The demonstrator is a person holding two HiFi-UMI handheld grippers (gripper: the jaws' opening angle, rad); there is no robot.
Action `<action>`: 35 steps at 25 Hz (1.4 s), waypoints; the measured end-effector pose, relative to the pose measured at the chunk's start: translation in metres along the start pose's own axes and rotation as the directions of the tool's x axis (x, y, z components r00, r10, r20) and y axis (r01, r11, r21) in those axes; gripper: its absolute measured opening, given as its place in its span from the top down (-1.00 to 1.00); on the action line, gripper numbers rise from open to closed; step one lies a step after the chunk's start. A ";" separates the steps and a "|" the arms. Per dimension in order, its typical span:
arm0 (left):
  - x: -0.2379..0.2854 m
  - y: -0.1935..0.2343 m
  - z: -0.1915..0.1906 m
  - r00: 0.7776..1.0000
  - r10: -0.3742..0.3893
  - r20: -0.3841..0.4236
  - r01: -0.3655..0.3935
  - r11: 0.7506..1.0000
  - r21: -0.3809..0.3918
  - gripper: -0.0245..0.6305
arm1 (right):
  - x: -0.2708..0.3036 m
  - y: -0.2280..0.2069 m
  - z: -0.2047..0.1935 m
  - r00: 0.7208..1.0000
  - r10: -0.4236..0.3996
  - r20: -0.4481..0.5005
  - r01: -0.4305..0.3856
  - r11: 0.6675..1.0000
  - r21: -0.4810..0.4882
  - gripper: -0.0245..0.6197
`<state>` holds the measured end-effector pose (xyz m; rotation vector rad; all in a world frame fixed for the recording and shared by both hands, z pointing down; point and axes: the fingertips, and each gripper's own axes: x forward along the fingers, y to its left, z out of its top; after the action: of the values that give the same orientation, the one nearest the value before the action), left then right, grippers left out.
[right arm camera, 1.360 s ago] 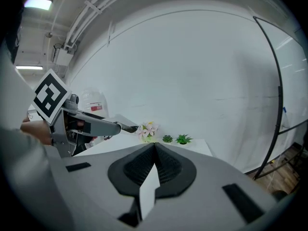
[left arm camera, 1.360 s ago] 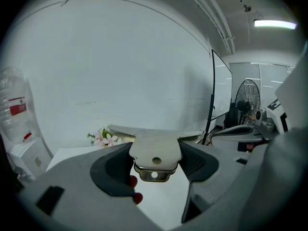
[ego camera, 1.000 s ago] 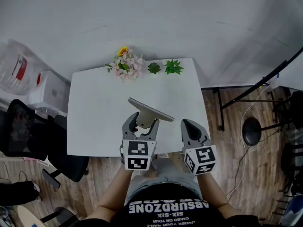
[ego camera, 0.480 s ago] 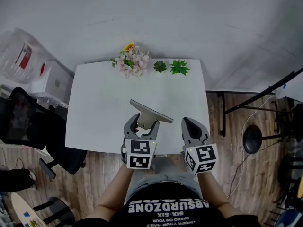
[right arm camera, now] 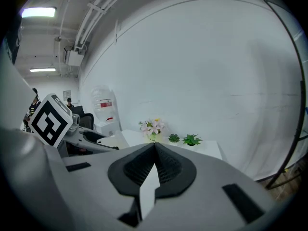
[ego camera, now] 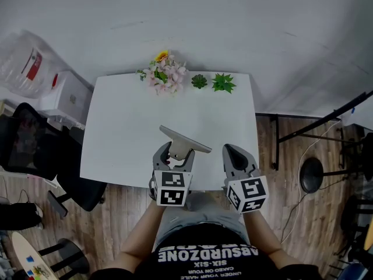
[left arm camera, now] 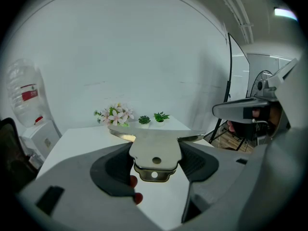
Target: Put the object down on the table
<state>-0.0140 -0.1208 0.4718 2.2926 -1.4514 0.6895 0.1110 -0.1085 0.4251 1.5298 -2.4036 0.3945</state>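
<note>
While the flat metal scraper hangs over the worktop and is not yet set down, I grip it by its pale handle plate. The fingers of my left gripper are clamped on the two sides of that plate, as the left gripper view shows. I took it there, I think, because the handle is the only part narrow enough to fit between the pads. The wide blade juts out past the tips, toward the flowers.

From the head view the blade lies across my line of reach and tilts, its right end lower. The scraper sits at the end of the worktop opposite the flowers, well apart from them and close to the edge nearest me. It seems to be clear of the surface, though I cannot be sure of the gap.

My right gripper waits just right of the scraper, about as far from the flowers as the left. Its fingers are pressed together on nothing, so it takes no part in the hold.

The two small green plants stand just right of the flowers. The bare stretch between the flowers and the blade looks the sensible place to lower it flat.
</note>
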 end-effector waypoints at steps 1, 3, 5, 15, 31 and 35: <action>0.002 -0.001 -0.003 1.000 -0.005 -0.003 0.005 1.000 -0.001 0.04 | 0.001 0.000 0.000 1.000 0.002 -0.002 -0.002 1.000 0.000 0.93; 0.007 -0.003 -0.009 1.000 -0.014 -0.010 0.014 1.000 -0.005 0.04 | 0.002 -0.001 0.000 1.000 0.005 -0.005 -0.005 1.000 0.000 0.93; 0.009 -0.003 -0.011 1.000 -0.012 -0.016 0.012 1.000 -0.005 0.04 | 0.003 -0.003 -0.001 1.000 0.008 -0.007 -0.008 1.000 -0.001 0.93; 0.022 -0.003 -0.029 0.999 -0.012 -0.049 0.011 1.000 -0.019 0.04 | 0.006 -0.006 -0.013 0.999 0.015 -0.034 -0.015 1.000 0.010 0.93; 0.030 -0.006 -0.058 0.994 -0.019 -0.107 0.015 0.999 -0.038 0.04 | 0.011 -0.003 -0.026 0.998 0.026 -0.059 -0.024 0.999 0.024 0.93; 0.032 -0.005 -0.064 0.993 -0.020 -0.120 0.015 0.999 -0.044 0.04 | 0.011 -0.001 -0.027 0.998 0.029 -0.064 -0.028 0.999 0.023 0.93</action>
<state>-0.0117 -0.1090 0.5423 2.1887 -1.3765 0.7697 0.1097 -0.1085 0.4546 1.4704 -2.3818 0.4701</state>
